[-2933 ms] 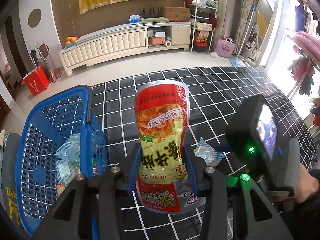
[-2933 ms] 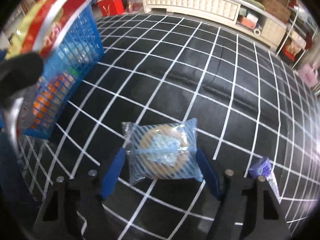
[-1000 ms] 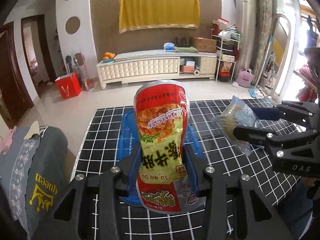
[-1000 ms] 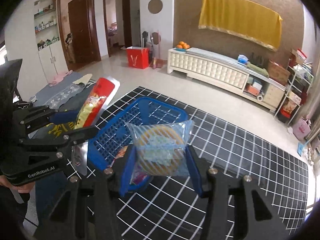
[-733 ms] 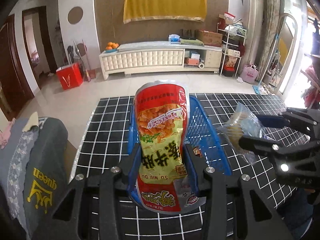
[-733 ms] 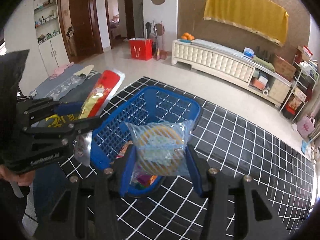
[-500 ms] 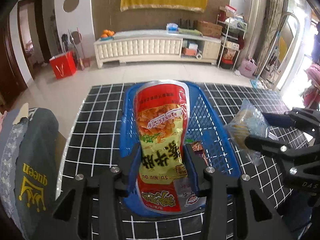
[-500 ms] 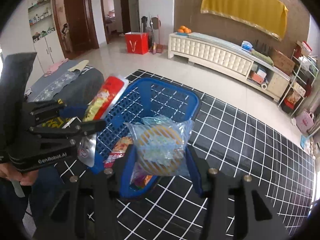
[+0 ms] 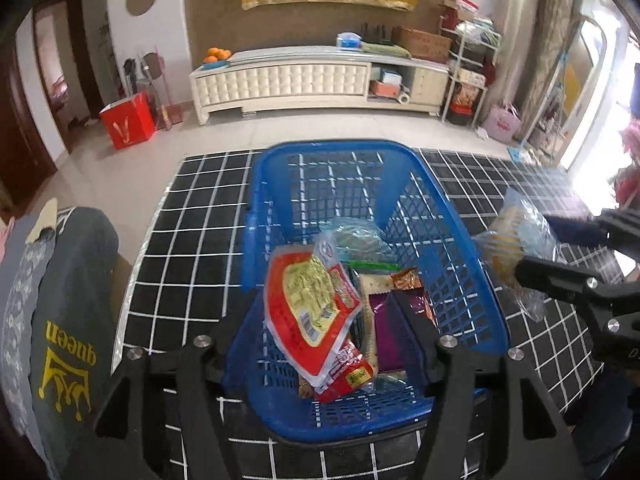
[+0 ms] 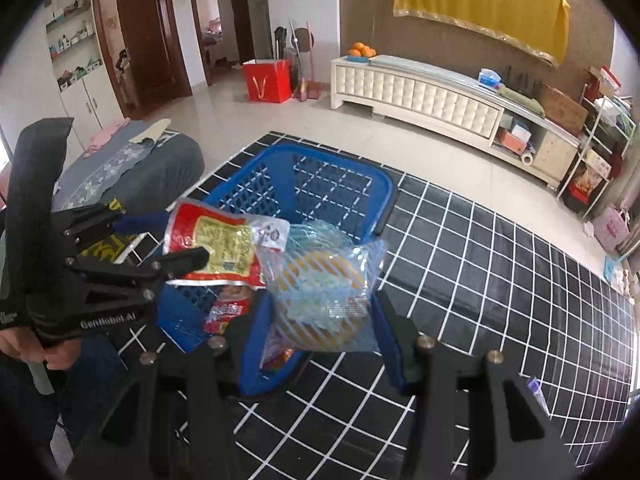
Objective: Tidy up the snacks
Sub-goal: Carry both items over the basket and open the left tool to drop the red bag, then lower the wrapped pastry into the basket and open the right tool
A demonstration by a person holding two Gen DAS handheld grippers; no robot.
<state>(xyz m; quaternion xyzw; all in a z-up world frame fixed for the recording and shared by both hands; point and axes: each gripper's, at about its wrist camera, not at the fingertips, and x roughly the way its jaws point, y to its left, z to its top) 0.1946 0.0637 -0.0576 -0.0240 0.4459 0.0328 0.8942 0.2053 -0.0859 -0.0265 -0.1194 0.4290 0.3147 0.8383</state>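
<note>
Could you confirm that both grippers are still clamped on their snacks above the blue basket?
Not quite: the left gripper is open, its red snack bag dropping into the blue basket, as the left wrist view shows. Only the right gripper still clamps its blue-striped packet.

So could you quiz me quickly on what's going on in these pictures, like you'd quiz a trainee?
1. True or false: the right hand-held gripper holds nothing.
2. What colour is the basket? A red, B blue, C green.
3. Fill in: above the red-and-yellow snack bag, the left hand-held gripper is ____ (open or shut).

Key: 1 false, it grips the blue-striped packet. 2 B. 3 open.
</note>
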